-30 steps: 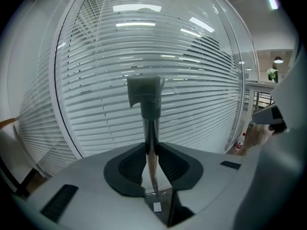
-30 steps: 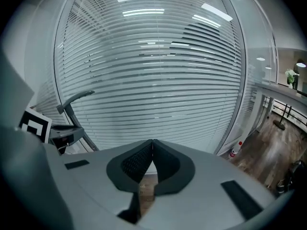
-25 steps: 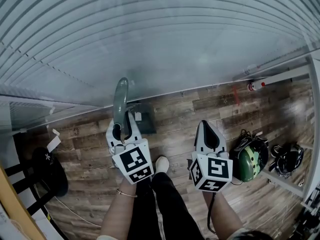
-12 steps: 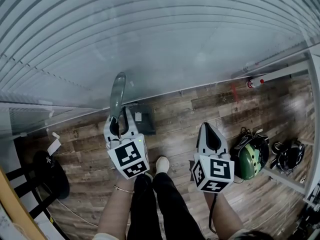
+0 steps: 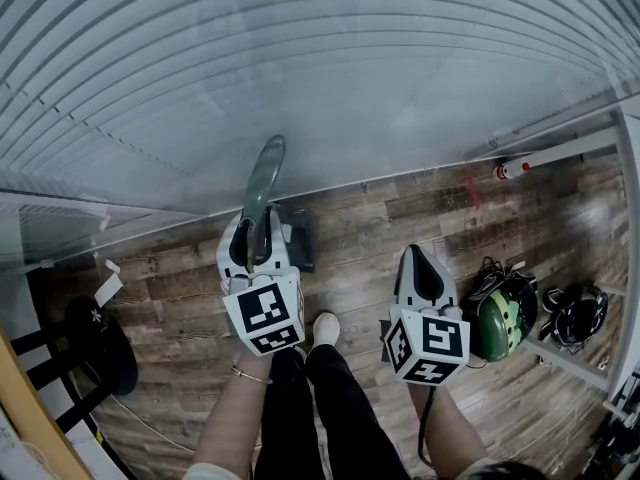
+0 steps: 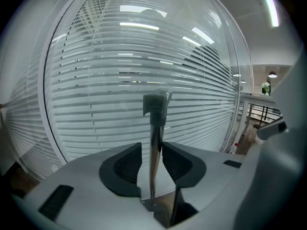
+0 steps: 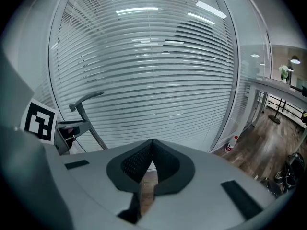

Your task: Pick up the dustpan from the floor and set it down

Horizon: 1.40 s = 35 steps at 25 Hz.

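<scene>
Against the slatted glass wall, the grey dustpan stands on the wood floor, its long handle upright between the left tongs, which have just been opening and hold it loosely. The right tongs are pressed together, empty.

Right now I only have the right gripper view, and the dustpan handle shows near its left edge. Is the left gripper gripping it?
Observer: No. The left gripper has just been opening its jaws. The dustpan handle stands between the pads, with a gap showing at the left one.
Operator: Is the pan down?
Observer: The head view shows the pan apparently resting on the wooden floor, at the foot of the glass wall with the blinds.
</scene>
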Motion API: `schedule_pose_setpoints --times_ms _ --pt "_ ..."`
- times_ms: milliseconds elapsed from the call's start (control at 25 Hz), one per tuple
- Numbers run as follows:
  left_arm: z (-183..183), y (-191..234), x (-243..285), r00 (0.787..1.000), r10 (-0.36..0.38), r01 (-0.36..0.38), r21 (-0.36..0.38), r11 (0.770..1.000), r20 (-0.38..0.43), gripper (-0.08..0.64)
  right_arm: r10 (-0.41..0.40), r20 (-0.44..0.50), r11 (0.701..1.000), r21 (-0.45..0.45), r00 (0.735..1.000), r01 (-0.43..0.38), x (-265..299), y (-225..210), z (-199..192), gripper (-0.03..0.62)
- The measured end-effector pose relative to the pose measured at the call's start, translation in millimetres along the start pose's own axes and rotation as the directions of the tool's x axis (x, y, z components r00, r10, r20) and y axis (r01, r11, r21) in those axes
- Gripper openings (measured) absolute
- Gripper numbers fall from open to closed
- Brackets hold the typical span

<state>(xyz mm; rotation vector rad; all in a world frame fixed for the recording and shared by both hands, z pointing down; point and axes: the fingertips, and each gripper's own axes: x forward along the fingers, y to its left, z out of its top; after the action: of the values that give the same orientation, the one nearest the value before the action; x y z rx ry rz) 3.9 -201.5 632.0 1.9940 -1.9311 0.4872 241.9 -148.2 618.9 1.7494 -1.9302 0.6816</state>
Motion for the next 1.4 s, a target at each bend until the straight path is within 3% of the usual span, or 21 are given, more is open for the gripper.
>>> schedule_pose_setpoints --times_ms 240,640,920,1080,1200,1400 --pt "-5 -3 -12 0.999 -0.036 0.036 0.000 0.999 -0.007 0.146 0.008 0.012 1.000 -0.004 1.000 -0.008 -6 11 2 0.032" --pt "4 16 -62 1.000 -0.019 0.019 -0.018 1.000 -0.002 0.144 0.000 0.042 0.999 0.041 0.999 -0.001 -31 18 16 0.032" --pt "83 43 -116 0.997 0.032 -0.030 -0.026 0.999 0.066 0.125 0.008 0.117 0.999 0.049 0.993 -0.014 -72 13 72 0.032" --pt "130 53 -151 0.993 0.056 -0.048 -0.071 0.996 0.108 0.099 0.030 0.161 0.998 0.048 0.987 -0.038 -102 12 106 0.032" --pt "168 50 -169 0.987 0.035 -0.019 -0.099 0.995 0.159 0.085 0.075 0.211 0.995 0.048 0.975 -0.087 -118 20 138 0.032" --pt "204 39 -198 0.978 -0.039 0.055 -0.072 0.996 0.203 0.019 0.140 0.266 0.988 0.027 0.954 -0.152 -142 44 173 0.032"
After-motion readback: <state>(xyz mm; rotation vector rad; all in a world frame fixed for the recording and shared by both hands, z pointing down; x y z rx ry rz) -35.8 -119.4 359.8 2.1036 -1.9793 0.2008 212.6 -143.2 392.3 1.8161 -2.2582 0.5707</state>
